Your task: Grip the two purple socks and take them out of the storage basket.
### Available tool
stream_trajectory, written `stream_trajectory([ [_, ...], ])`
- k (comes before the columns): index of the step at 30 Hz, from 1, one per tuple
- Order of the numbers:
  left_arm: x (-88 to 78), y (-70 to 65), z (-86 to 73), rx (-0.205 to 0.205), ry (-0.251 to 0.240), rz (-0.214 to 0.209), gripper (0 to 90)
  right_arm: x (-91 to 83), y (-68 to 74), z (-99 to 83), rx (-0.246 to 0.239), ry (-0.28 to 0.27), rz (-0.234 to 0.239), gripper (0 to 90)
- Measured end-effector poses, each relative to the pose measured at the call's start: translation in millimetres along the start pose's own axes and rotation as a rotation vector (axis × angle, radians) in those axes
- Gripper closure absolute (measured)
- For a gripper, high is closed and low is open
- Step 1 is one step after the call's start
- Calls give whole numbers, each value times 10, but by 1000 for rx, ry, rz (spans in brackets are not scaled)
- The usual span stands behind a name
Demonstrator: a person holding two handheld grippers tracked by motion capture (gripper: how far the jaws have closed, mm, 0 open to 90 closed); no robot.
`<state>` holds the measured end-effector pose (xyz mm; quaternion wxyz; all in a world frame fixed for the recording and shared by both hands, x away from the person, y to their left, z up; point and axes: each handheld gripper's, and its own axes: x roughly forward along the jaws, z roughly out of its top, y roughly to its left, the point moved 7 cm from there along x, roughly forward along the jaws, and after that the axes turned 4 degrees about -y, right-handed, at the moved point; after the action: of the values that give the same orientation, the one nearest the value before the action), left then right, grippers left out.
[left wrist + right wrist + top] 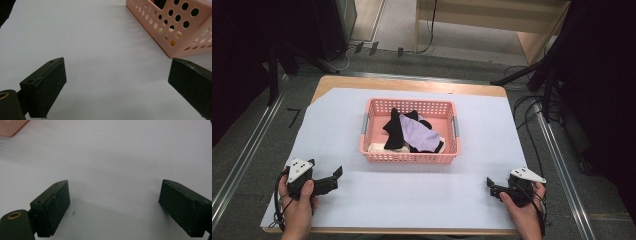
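A pink perforated basket [409, 156] stands mid-table on the white sheet. Inside lie a lilac cloth [418, 132], black cloth pieces [394, 131] and a white piece [379, 147]. My left gripper [334, 178] rests near the front left of the sheet, held in a hand, jaws wide apart and empty. The left gripper view has the basket's corner [175, 32] ahead to the right of the gripper [117, 72]. My right gripper [491, 187] rests at the front right, also open and empty; in its own view the gripper [113, 195] looks over bare sheet.
The white sheet [412, 200] covers a wooden table [412, 84]. Grey floor, metal rails and cables surround the table; a dark stand [542, 70] is at the back right. A corner of the basket [11, 127] shows at the top left of the right gripper view.
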<state>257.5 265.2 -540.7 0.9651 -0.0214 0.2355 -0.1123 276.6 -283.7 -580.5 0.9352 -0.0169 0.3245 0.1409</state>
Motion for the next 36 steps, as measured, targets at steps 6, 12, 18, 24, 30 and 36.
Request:
stream_trajectory([
  [6, -1, 1, 1, -2, -1, -3, 63, -22, -25, 12, 32, -12, 29, 101],
  [12, 7, 15, 1, -18, 7, -16, 63, -136, -87, 135, 78, -139, -5, 147],
  [18, 5, 4, 1, -7, 6, -14, 63, -221, -10, 320, 55, -187, -14, 147],
  [24, -6, -7, 4, -1, -6, -20, 63, -321, 283, 721, 19, -285, 18, 202],
  [30, -12, -12, 7, 4, -13, -27, 64, -296, 609, 1054, 0, -330, 50, 228],
  [36, -6, -28, 2, 13, -3, -44, 64, -111, 1041, 1254, -49, -333, 68, 276],
])
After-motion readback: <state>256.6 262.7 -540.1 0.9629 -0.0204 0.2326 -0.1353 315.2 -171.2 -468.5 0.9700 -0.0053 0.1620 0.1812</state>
